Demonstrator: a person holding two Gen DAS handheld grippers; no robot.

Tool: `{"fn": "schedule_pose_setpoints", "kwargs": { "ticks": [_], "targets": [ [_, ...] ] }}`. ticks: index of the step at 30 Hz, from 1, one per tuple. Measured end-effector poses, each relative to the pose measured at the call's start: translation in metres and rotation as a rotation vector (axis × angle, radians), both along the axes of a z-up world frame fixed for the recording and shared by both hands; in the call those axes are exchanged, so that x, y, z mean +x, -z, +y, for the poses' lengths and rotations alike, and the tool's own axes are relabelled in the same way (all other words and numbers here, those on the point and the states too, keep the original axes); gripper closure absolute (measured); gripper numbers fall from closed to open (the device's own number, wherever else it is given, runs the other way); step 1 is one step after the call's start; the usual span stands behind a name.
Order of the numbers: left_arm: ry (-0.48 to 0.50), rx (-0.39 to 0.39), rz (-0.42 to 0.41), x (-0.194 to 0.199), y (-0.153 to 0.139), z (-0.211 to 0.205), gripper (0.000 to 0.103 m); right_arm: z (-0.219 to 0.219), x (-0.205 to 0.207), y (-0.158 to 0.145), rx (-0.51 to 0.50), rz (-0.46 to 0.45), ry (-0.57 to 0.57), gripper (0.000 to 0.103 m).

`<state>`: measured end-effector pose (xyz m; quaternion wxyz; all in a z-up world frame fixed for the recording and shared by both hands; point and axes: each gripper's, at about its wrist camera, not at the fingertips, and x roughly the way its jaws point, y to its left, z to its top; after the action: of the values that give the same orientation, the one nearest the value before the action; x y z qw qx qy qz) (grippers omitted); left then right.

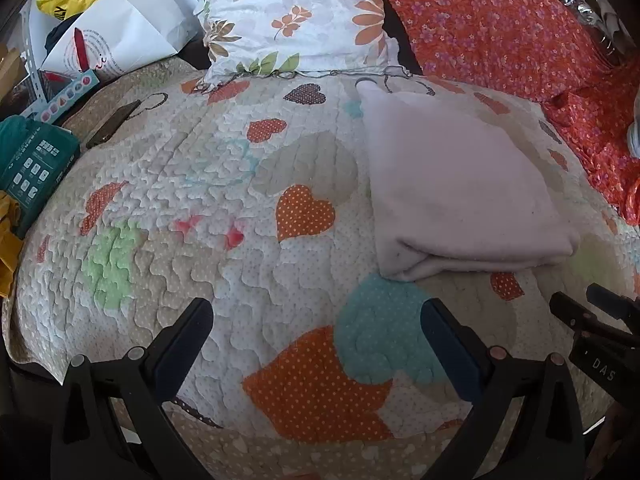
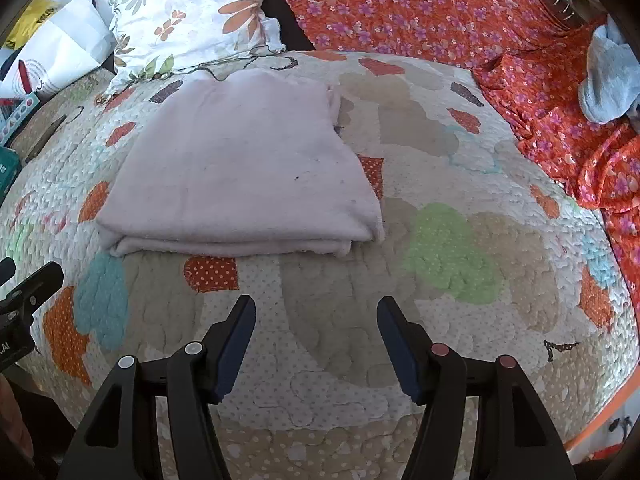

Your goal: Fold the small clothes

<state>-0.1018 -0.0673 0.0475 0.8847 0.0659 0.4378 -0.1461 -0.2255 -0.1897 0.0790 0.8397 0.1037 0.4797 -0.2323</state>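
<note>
Left wrist view: the folded pale pink cloth (image 1: pixel 464 188) lies flat on the heart-patterned quilt (image 1: pixel 224 216) of the bed, its layered near edge facing the camera, with a broad bare stretch of quilt to its left and in front, while a floral pillow (image 1: pixel 296 16) and an orange flowered blanket (image 1: pixel 496 24) close off the far side. The left gripper (image 1: pixel 316 312) hangs spread wide over the quilt, grasping nothing, and the right gripper (image 2: pixel 316 308) is likewise parted and empty just short of the cloth's near edge. Boxes and bags (image 1: pixel 40 152) at the left margin are cropped and hard to make out.
</note>
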Motion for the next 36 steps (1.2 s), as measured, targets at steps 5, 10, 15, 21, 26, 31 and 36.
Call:
{"fn": "schedule_pose_setpoints", "kwargs": {
  "ticks": [5, 10, 15, 21, 26, 31, 36],
  "targets": [
    [-0.001, 0.0, -0.001, 0.0001, -0.0004, 0.0006, 0.0, 0.0001, 0.0009, 0.0004, -0.002, 0.0, -0.002, 0.035],
    [0.0, 0.002, 0.0, 0.0004, -0.0007, 0.0001, 0.0, 0.0007, 0.0012, 0.001, -0.003, 0.001, -0.003, 0.035],
    [-0.001, 0.001, 0.004, 0.0003, 0.0002, 0.0003, 0.0, 0.0015, 0.0015, 0.002, -0.006, 0.003, -0.004, 0.034],
    [0.006, 0.003, 0.006, 0.0, 0.0015, -0.0005, 0.0, 0.002, 0.0017, 0.0028, -0.013, 0.004, -0.008, 0.034],
    [0.011, 0.001, 0.015, 0.0, 0.0035, -0.0013, 0.0, 0.0029, 0.0022, 0.0033, -0.017, 0.01, -0.016, 0.033],
    [0.012, -0.006, 0.044, 0.002, 0.0072, -0.0009, 0.0, 0.0029, 0.0028, 0.0036, -0.022, 0.012, -0.02, 0.033],
    [0.011, -0.007, 0.048, 0.0024, 0.0079, -0.0003, 0.0, 0.0029, 0.0029, 0.0035, -0.023, 0.012, -0.02, 0.033]
  ]
}}
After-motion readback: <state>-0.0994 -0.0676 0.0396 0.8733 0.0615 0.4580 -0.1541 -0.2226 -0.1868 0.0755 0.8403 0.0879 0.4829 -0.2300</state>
